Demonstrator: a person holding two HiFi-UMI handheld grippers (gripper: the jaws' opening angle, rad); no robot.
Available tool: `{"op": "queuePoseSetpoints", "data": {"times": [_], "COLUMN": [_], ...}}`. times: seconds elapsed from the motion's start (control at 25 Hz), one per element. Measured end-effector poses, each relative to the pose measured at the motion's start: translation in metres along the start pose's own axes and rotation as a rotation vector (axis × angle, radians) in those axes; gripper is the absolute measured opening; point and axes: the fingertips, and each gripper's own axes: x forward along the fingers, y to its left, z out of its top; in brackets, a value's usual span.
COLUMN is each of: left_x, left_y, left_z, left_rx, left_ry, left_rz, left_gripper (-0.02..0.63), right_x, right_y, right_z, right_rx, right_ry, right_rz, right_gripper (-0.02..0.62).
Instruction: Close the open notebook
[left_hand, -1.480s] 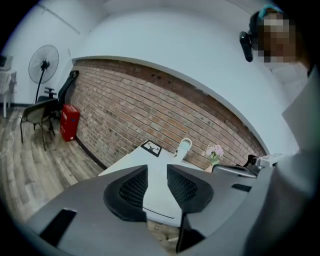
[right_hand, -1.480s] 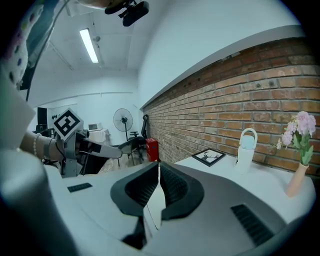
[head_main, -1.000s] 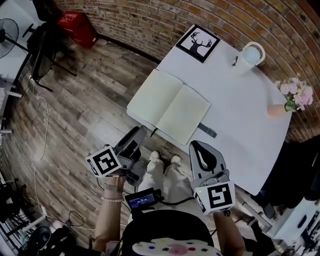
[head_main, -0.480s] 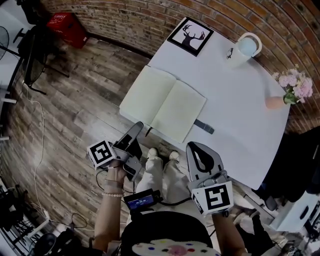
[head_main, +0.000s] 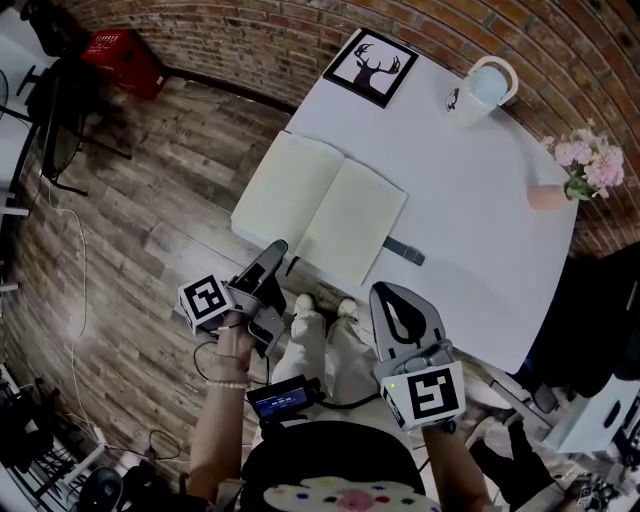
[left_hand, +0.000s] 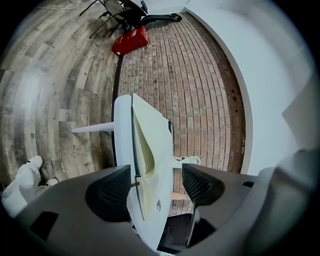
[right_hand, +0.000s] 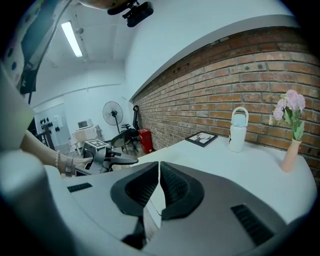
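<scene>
Fingers of my L gripper (head_main: 272, 255) had just been opening, gripped nothing. It sat just short of the cream open paper notebook (head_main: 320, 205), seen edge-on, nearer than R gripper (head_main: 388, 296), whose fingers were closed, empty.

- A white desk (head_main: 480, 220) stood against a brick wall (head_main: 300, 30), above a wooden plank floor (head_main: 130, 230).
- A framed deer picture (head_main: 371, 67) lay flat at the desk's far left corner.
- A white jug with a handle (head_main: 478, 90) stood upright near the far edge, to the right of the picture and well apart from it.
- A peach vase (head_main: 548, 196) of pink flowers (head_main: 583, 160) stood at the far right corner.
- A small dark flat item (head_main: 404, 250) lay near the desk's near edge — too small to identify.
- A red crate (head_main: 122, 58) sat on the floor by the wall.
- A pale cable (head_main: 75, 290) trailed across the floor.
- A standing fan (right_hand: 112, 112) showed beyond the crate.
</scene>
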Motion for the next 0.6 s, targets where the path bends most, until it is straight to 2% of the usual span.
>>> {"op": "queuePoseSetpoints", "data": {"times": [0.6], "left_x": [0.015], "left_y": [-0.005], "left_z": [0.002], "left_rx": [-0.040], "left_ry": [0.021], "left_rz": [-0.015], "left_gripper": [0.319], "right_x": [0.004], "right_y": [-0.013], "right_z": [-0.004], "right_rx": [0.045], "right_ry": [0.013], "right_rz": [-0.024], "right_gripper": [0.037]}}
